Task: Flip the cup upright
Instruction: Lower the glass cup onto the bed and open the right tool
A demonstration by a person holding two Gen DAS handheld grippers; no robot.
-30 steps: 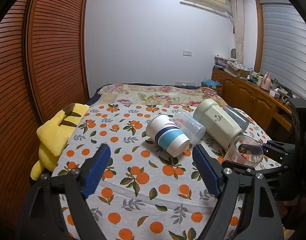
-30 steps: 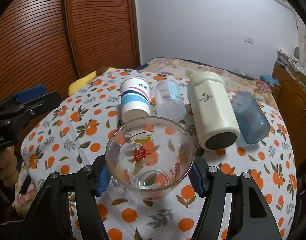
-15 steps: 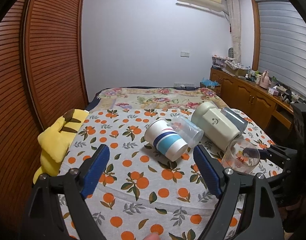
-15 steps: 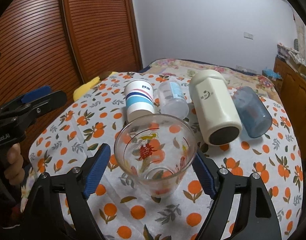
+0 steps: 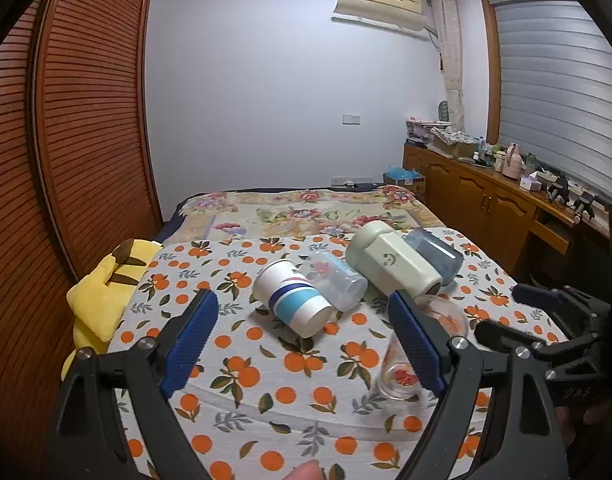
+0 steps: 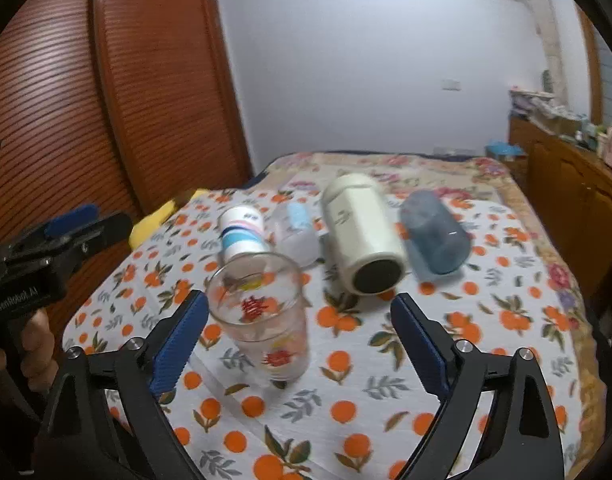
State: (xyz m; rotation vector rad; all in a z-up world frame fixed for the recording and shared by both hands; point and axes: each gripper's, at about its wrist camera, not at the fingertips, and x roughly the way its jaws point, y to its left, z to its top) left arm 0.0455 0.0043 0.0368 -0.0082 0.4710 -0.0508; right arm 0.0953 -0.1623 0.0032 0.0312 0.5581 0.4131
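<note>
A clear glass cup with red and yellow prints (image 6: 262, 316) stands upright on the orange-patterned cloth (image 6: 346, 400), free of both grippers. It also shows in the left wrist view (image 5: 422, 344), partly behind my left finger. My right gripper (image 6: 300, 340) is open, its blue pads either side of and slightly behind the glass, not touching it. My left gripper (image 5: 306, 336) is open and empty above the cloth, facing the lying cups. The right gripper's body (image 5: 554, 328) shows at the right of the left wrist view.
Several cups lie on their sides in a row: a white cup with blue stripes (image 5: 292, 298), a clear plastic cup (image 5: 338, 280), a cream tumbler (image 5: 390, 264) and a blue-grey cup (image 5: 438, 254). A yellow plush (image 5: 106, 288) lies at the left edge. Wooden cabinets (image 5: 486, 200) stand right.
My right gripper opened and let go of the glass cup, then drew back. The glass now stands upright on the cloth. My left gripper pulled back and rose slightly.
</note>
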